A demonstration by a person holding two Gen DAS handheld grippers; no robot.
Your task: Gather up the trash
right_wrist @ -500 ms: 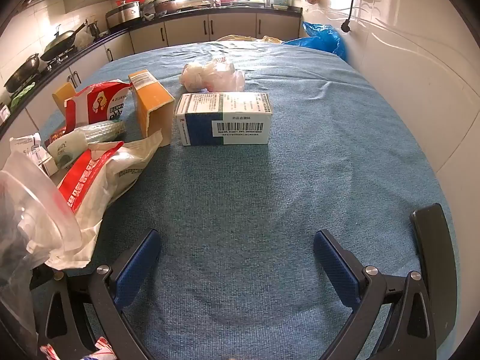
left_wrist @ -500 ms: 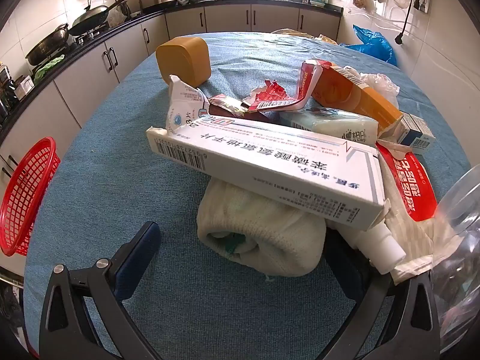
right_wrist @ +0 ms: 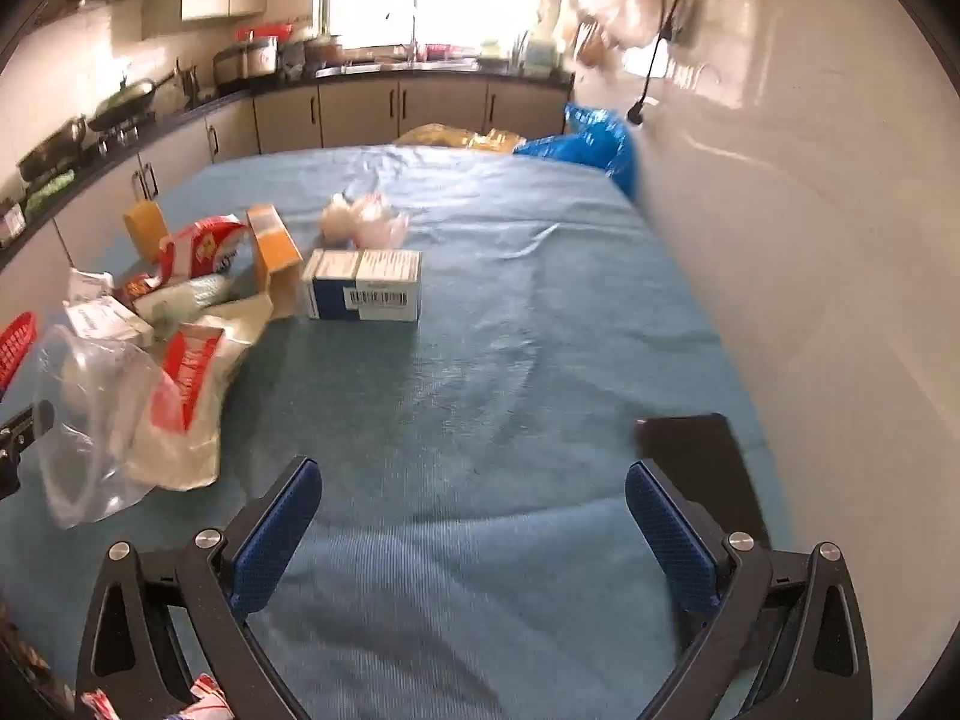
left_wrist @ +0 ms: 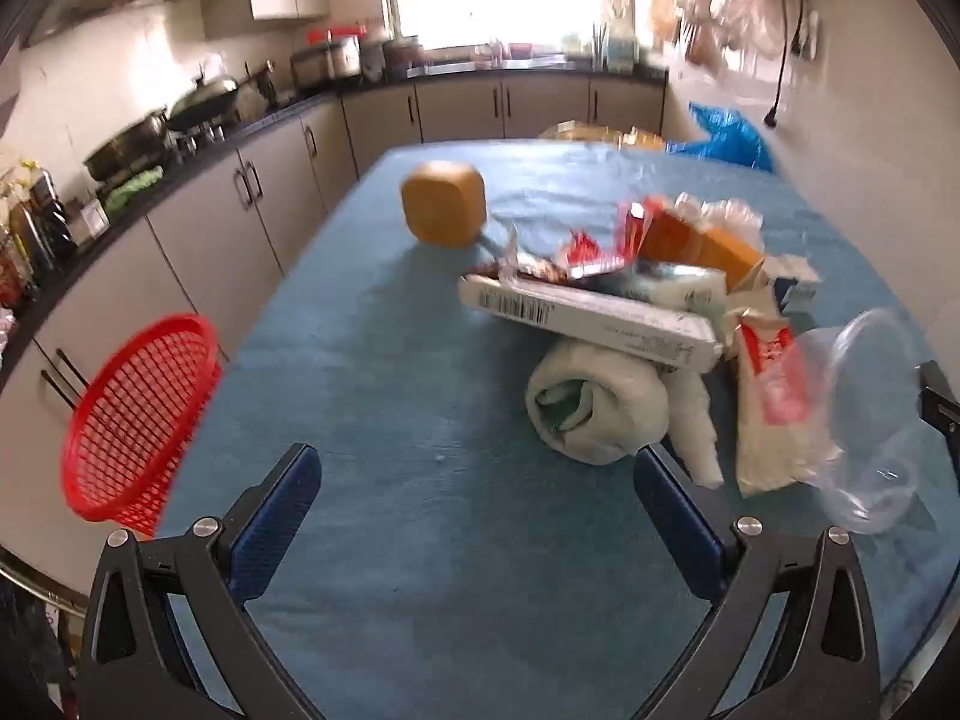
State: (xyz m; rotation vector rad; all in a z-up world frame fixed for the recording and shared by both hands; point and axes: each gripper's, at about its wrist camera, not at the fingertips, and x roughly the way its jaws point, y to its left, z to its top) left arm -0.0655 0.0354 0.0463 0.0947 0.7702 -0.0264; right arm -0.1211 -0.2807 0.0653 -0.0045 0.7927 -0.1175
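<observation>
Blue cloth covers the whole desk point(left_wrist: 372, 372), and both tools stand over it with nothing between their pads. The left tool point(left_wrist: 477, 519) is spread wide above bare cloth at the near edge. The right tool point(right_wrist: 474, 516) is likewise spread wide, with open cloth ahead of it.

Trash lies in one heap at the right of the left view. A long white carton point(left_wrist: 591, 315) with a barcode rests tilted on a rolled white bundle point(left_wrist: 591, 414). Behind these sit an orange box point(left_wrist: 699, 246), red and white wrappers point(left_wrist: 585, 255) and a tan rounded container point(left_wrist: 444, 210), which stands apart on the far side. A clear plastic bag point(left_wrist: 870, 420) lies at the heap's near right, touching a red-printed white pouch point(left_wrist: 771, 396).

In the right view a blue and white medicine box point(right_wrist: 363, 291) stands just beside the orange box, with a crumpled plastic wad point(right_wrist: 363, 222) beyond it. Right of that box the cloth is free up to the white wall point(right_wrist: 810, 240). A dark flat object point(right_wrist: 699, 468) lies near the desk's right edge.

A red mesh basket point(left_wrist: 135, 420) hangs off the desk's left edge, near the cabinets point(left_wrist: 222, 228).
</observation>
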